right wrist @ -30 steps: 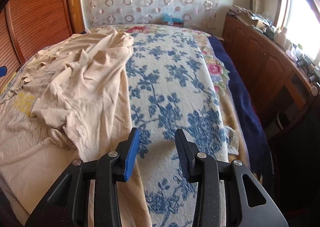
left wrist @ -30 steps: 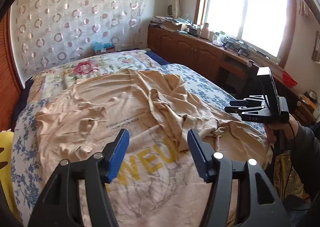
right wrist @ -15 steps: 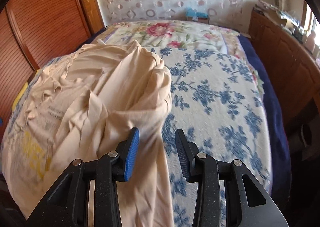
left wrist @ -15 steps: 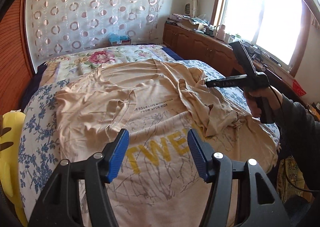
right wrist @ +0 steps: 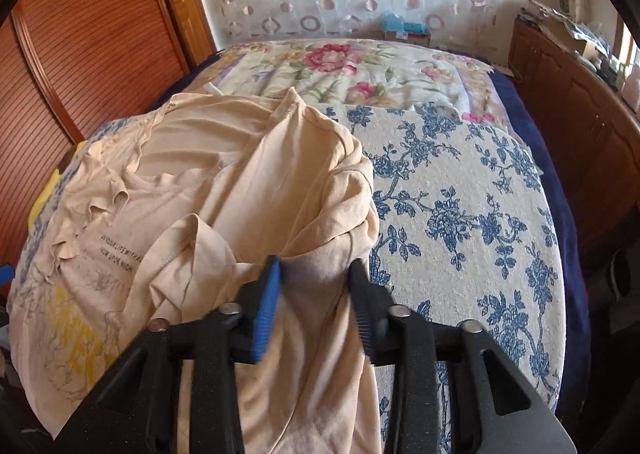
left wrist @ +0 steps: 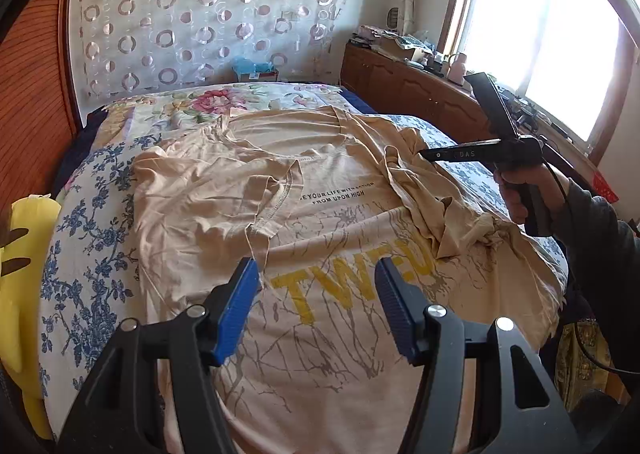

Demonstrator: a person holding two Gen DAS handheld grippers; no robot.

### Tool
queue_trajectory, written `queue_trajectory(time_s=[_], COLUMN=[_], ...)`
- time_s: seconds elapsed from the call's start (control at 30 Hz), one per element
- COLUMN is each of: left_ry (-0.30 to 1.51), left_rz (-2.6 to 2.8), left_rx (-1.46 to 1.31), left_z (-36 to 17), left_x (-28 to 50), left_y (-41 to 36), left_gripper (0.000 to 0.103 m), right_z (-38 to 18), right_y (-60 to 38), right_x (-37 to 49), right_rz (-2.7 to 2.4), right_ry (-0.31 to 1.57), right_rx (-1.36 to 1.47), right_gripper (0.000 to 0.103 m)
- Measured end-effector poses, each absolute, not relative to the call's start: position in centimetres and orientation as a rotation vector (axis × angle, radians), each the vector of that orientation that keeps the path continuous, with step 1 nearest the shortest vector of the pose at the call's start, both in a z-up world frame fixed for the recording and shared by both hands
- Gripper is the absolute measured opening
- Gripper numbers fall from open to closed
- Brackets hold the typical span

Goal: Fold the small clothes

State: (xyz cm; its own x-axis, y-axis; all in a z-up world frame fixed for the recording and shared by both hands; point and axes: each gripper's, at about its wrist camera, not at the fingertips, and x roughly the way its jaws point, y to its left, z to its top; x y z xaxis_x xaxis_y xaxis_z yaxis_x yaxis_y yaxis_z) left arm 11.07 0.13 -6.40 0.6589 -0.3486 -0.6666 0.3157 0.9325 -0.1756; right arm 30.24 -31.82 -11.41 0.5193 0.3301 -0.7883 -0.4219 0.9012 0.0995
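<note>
A beige T-shirt (left wrist: 328,214) with yellow letters and a line of black print lies front up across the bed (left wrist: 80,238). Its right side is heaped in a crumpled ridge. My left gripper (left wrist: 316,294) hovers open over the shirt's lower front, with nothing between its blue pads. My right gripper (right wrist: 314,282) sits over that ridge of the T-shirt (right wrist: 240,158). A fold of the cloth lies between its jaws, which are closing, and the pads still stand apart. In the left wrist view the right gripper (left wrist: 424,153) reaches in from the right, held by a hand (left wrist: 524,190).
The blue-flowered cover of the bed (right wrist: 460,214) is bare on the right. A wooden cabinet (left wrist: 400,86) with clutter runs under the window. A slatted wooden door (right wrist: 80,34) stands at the left, a yellow soft toy (left wrist: 24,254) lies at the bed's left edge, and a blue box (left wrist: 256,70) sits at the head.
My right gripper has swung left from the bare bed cover onto the shirt's bunched right side, and cloth now lies between its jaws. My left gripper has shifted a little over the shirt, still open.
</note>
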Motion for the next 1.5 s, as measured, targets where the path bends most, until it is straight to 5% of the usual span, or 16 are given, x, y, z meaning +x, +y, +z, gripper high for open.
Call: queue_trajectory(time_s=[0.47, 0.6, 0.67, 1.43, 1.5], left_ry=[0.750, 0.761, 0.766, 0.902, 0.893], left_rz=[-0.325, -0.295, -0.269, -0.135, -0.134], left_rx=[-0.068, -0.053, -0.041, -0.032, -0.024], left_z=[-6.4, -6.3, -6.4, -12.1, -12.2], left_x=[11.7, 13.2, 14.1, 22.1, 22.0], left_y=[2.3, 3.6, 4.2, 11.0, 10.8], left_gripper=[0.060, 0.060, 0.060, 0.060, 0.060], right_z=[-8.1, -8.0, -7.7, -12.4, -12.7], right_y=[-36.2, -36.2, -36.3, -30.9, -30.5], right_x=[33.0, 32.6, 32.1, 28.2, 28.4], right_rz=[0.206, 0.213, 0.226, 0.408, 0.402], right_ry=[0.795, 0.781, 0.772, 0.911, 0.918], right_rx=[-0.191, -0.186, -0.183, -0.282, -0.296], right_gripper=[0.003, 0.029, 0.034, 0.027, 0.014])
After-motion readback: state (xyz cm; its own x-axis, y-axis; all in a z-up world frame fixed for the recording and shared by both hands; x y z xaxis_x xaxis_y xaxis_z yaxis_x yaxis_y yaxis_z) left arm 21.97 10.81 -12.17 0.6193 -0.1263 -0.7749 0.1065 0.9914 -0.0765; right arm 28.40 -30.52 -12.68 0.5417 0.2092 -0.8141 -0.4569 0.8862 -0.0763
